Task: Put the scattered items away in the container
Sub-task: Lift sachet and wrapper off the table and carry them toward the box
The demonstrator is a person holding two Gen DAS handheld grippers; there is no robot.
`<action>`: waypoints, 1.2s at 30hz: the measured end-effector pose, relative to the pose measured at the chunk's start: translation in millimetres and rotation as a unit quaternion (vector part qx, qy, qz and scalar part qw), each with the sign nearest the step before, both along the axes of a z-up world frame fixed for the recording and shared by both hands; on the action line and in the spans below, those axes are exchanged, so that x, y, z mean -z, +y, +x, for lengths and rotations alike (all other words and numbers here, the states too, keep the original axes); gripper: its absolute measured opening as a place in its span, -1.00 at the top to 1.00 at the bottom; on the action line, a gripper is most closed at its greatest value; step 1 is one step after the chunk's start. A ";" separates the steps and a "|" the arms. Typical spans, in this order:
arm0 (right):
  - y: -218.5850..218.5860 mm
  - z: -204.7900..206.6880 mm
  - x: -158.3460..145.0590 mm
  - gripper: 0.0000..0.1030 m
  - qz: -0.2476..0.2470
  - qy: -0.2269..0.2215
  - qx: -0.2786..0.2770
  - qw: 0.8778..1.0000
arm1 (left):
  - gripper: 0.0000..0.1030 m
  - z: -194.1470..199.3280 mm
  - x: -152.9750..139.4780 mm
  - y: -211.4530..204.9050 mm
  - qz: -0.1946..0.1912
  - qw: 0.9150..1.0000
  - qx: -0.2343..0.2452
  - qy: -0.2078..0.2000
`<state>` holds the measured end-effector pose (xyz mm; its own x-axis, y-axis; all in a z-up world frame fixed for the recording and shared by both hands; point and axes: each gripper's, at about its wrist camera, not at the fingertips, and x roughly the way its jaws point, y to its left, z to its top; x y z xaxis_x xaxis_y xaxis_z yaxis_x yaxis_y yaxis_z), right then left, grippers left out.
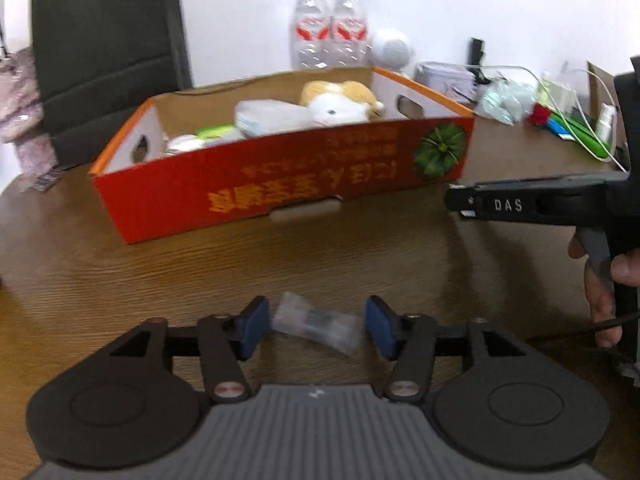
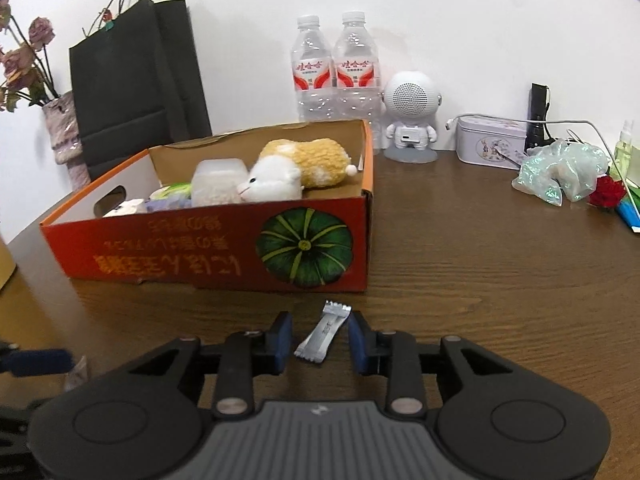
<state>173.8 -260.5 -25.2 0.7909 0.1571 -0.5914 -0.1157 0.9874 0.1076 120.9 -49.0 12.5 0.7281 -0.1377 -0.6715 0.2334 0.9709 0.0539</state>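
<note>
Now both grippers straddle packets on the table [image 2: 480, 264] before the cardboard box [image 2: 208, 256]; left gripper [image 1: 316, 330] spread around a clear wrapper [image 1: 320, 326], seemingly untouched; right gripper [image 2: 320, 340] parted around a silver sachet [image 2: 324, 334]; centre each, then squeeze gently.

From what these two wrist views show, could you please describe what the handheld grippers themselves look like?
Both match: the left gripper and right gripper have black linkage arms with silver pivot screws, round black side discs, a ribbed grey body and blue-padded fingers. Seen from the side, the right gripper carries white "DAS" lettering, and a black cable trails below its handle.
</note>
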 end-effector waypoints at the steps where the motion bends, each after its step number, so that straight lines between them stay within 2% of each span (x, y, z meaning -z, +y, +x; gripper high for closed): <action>1: 1.4 0.3 0.1 0.42 -0.004 0.000 -0.003 1.000 | -0.10 -1.9 -0.5 0.8 -0.001 1.000 0.005 -0.003; 2: 2.5 0.4 0.3 0.42 -0.006 0.000 -0.004 1.000 | 0.10 -2.5 -0.5 1.2 -0.008 1.000 0.017 -0.004; 3: 2.9 0.6 0.3 0.44 -0.007 0.000 -0.005 1.000 | 0.40 -1.8 0.2 0.8 -0.020 0.999 0.031 0.000; 7: 3.7 -0.2 0.5 0.44 -0.009 0.000 -0.015 1.000 | 0.38 -10.4 -3.8 -7.6 -0.020 0.997 0.072 -0.014; 8: 3.9 -0.9 0.4 0.44 -0.009 0.000 -0.017 1.000 | 0.31 -13.9 -7.3 -8.8 -0.015 0.997 0.069 -0.024; 9: 3.9 -2.0 0.4 0.44 -0.008 0.000 -0.019 1.000 | -0.01 -16.8 -10.6 -9.5 -0.006 0.998 0.060 -0.031; 10: 3.4 -3.1 0.5 0.44 -0.006 0.000 -0.021 1.000 | -0.21 -18.9 -12.9 -9.8 0.007 0.998 0.044 -0.032; 11: 3.4 -3.9 0.4 0.44 -0.006 0.000 -0.022 1.000 | -0.52 -20.4 -13.7 -9.3 0.017 0.999 0.025 -0.031; 12: 3.6 -4.6 0.4 0.44 -0.007 0.000 -0.024 1.000 | -0.55 -20.9 -13.0 -7.9 0.021 0.999 0.010 -0.024; 15: 6.2 -7.8 0.3 0.44 -0.016 -0.001 -0.030 0.999 | -0.45 -15.9 -4.5 -0.4 0.000 1.000 -0.014 0.025; 17: 9.5 -9.5 0.7 0.44 -0.027 -0.001 -0.034 0.999 | -0.36 -9.0 0.1 1.7 -0.025 0.999 -0.022 0.040; 19: 12.9 -10.1 0.6 0.44 -0.034 -0.002 -0.038 0.999 | -0.14 -3.7 0.6 -3.4 -0.032 0.999 -0.027 0.034; 20: 13.3 -10.5 0.7 0.44 -0.034 -0.002 -0.042 0.999 | 0.08 -1.7 -0.1 -7.4 -0.040 0.999 -0.017 0.032; 22: 12.3 -11.7 0.5 0.43 -0.027 -0.002 -0.048 0.998 | 0.09 1.5 0.6 -14.1 -0.062 0.998 0.005 0.031; 25: 10.0 -13.2 0.2 0.44 -0.019 -0.002 -0.047 0.999 | 0.10 1.2 2.1 -20.0 -0.056 0.998 0.010 0.024; 29: 8.1 -17.6 -2.1 0.44 -0.023 -0.005 -0.037 0.999 | 0.11 2.3 2.2 -18.2 -0.067 0.997 0.002 0.023; 30: 7.5 -18.2 -3.2 0.43 -0.025 -0.007 -0.035 0.999 | 0.17 3.7 2.5 -19.2 -0.067 0.998 0.002 0.020; 31: 6.9 -17.1 -4.1 0.40 -0.026 -0.009 -0.031 0.999 | 0.46 4.9 2.8 -20.9 -0.064 0.998 0.004 0.017; 32: 5.5 -14.6 -3.9 0.36 -0.025 -0.009 -0.028 0.999 | 0.56 6.2 3.4 -22.7 -0.060 0.998 0.007 0.014; 33: 4.4 -11.6 -3.1 0.27 -0.021 -0.006 -0.023 1.000 | 0.56 7.1 4.0 -23.6 -0.059 0.998 0.010 0.011; 36: 3.3 0.2 0.9 0.22 -0.010 0.000 -0.015 1.000 | 0.58 4.9 5.3 -22.6 -0.059 0.998 0.014 0.005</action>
<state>174.0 -257.2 -26.0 0.7862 0.1696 -0.5942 -0.1462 0.9854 0.0877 125.8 -71.6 7.2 0.7165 -0.2359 -0.6565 0.2597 0.9637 -0.0628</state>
